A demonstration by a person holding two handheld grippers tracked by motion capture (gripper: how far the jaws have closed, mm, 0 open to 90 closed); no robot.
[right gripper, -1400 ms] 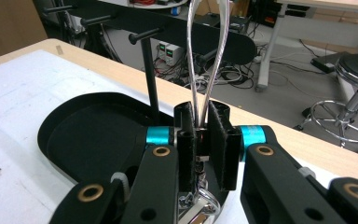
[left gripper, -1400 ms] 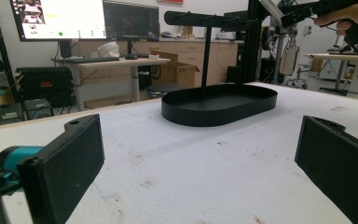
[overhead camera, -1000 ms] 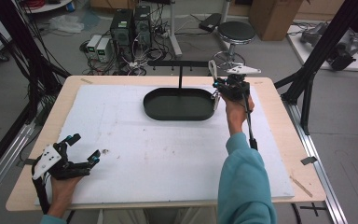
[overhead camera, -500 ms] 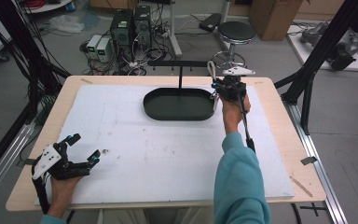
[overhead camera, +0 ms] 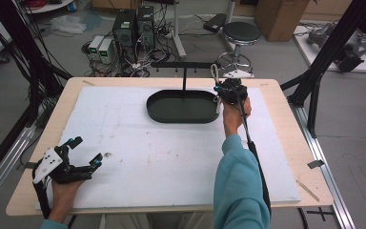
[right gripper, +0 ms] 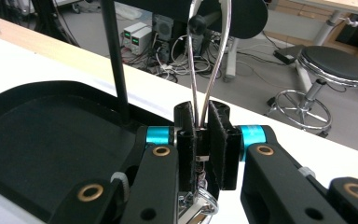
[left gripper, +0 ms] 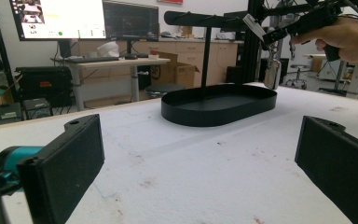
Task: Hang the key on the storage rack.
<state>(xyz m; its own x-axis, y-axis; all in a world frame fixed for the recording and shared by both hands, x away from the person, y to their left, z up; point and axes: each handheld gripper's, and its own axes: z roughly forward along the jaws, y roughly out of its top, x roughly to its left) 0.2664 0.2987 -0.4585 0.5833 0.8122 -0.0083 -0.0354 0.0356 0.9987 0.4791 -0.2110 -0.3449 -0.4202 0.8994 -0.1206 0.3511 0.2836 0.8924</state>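
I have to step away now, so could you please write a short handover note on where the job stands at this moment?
Right tongs: shut on a thin silver metal loop with keys or rings hanging below; its top is at a peg of the black T-shaped stand, and I cannot tell whether it is hooked on.
Left tongs: open, nothing held, near the table's front left corner.
The black oval metal tray under the stand is bare.
Done: loop lifted to the peg.
Left: confirm it hangs, then release and pull the right hand back.
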